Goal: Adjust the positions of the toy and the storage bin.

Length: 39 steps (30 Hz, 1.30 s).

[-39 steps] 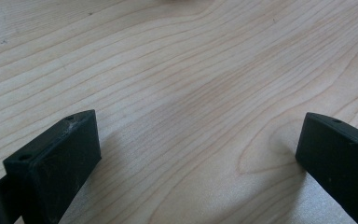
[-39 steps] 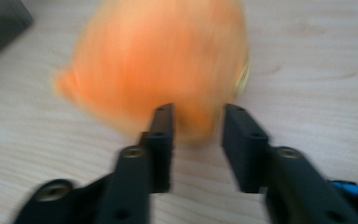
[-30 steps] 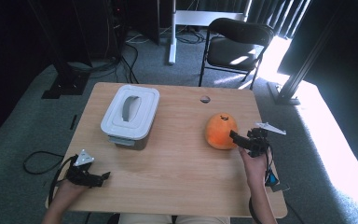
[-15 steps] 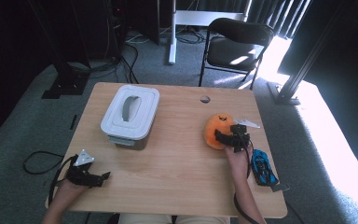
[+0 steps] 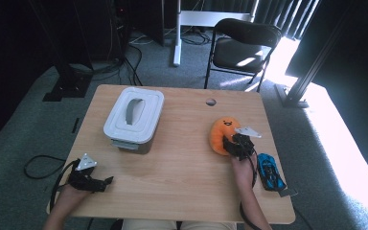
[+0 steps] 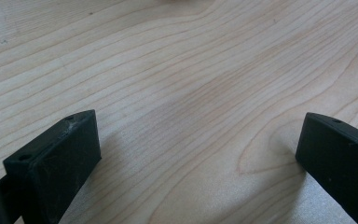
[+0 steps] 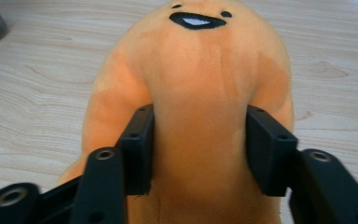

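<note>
A wooden table [image 5: 172, 187] seen from above. The person's right gripper [image 5: 234, 145] has moved in from the table's right side over the last second and now sits against an orange plush toy with a smiling face [image 5: 220, 134]. In the right gripper view its jaws press into the plush toy's soft body from both sides, denting it, so a grasp looks made and a lift seems the likely next step. A blue toy car [image 5: 270, 171] lies just right of that hand. A white lidded storage box [image 5: 134, 115] stands well apart at the table's left. The left gripper [image 5: 96, 183] has stayed at the near left corner, jaws spread wide over bare wood, holding nothing.
</note>
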### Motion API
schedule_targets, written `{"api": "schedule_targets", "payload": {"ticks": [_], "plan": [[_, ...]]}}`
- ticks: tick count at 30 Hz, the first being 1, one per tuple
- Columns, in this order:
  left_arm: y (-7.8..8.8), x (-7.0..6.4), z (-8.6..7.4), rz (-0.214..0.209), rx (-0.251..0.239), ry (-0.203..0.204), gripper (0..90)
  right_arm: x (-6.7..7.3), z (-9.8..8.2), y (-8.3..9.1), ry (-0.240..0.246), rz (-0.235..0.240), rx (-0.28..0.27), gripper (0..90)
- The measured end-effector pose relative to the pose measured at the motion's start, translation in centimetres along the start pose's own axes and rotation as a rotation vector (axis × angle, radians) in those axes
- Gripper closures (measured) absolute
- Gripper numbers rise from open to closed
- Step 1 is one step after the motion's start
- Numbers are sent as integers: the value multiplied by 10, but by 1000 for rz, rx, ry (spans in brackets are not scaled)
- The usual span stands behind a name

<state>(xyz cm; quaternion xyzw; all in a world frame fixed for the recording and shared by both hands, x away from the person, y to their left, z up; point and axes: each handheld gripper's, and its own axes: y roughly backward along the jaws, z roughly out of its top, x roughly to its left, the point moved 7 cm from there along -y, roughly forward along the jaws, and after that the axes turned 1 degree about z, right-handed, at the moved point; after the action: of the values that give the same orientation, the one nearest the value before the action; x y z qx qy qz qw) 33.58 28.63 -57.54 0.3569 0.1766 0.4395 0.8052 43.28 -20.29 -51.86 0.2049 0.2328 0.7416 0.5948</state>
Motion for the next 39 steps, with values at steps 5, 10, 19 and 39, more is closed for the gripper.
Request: {"api": "schedule_targets", "payload": {"ticks": [5,10,19,39], "plan": [[0,0,0,0,0,0,4,-1,5,3,20,2,19,642],[0,0,0,0,0,0,4,-7,15,8,18,14,25,675],[0,0,0,0,1,0,3,-36,34,17,14,-21,-1,675],[0,0,0,1,0,0,4,-105,39,6,-11,-61,29,670]]}}
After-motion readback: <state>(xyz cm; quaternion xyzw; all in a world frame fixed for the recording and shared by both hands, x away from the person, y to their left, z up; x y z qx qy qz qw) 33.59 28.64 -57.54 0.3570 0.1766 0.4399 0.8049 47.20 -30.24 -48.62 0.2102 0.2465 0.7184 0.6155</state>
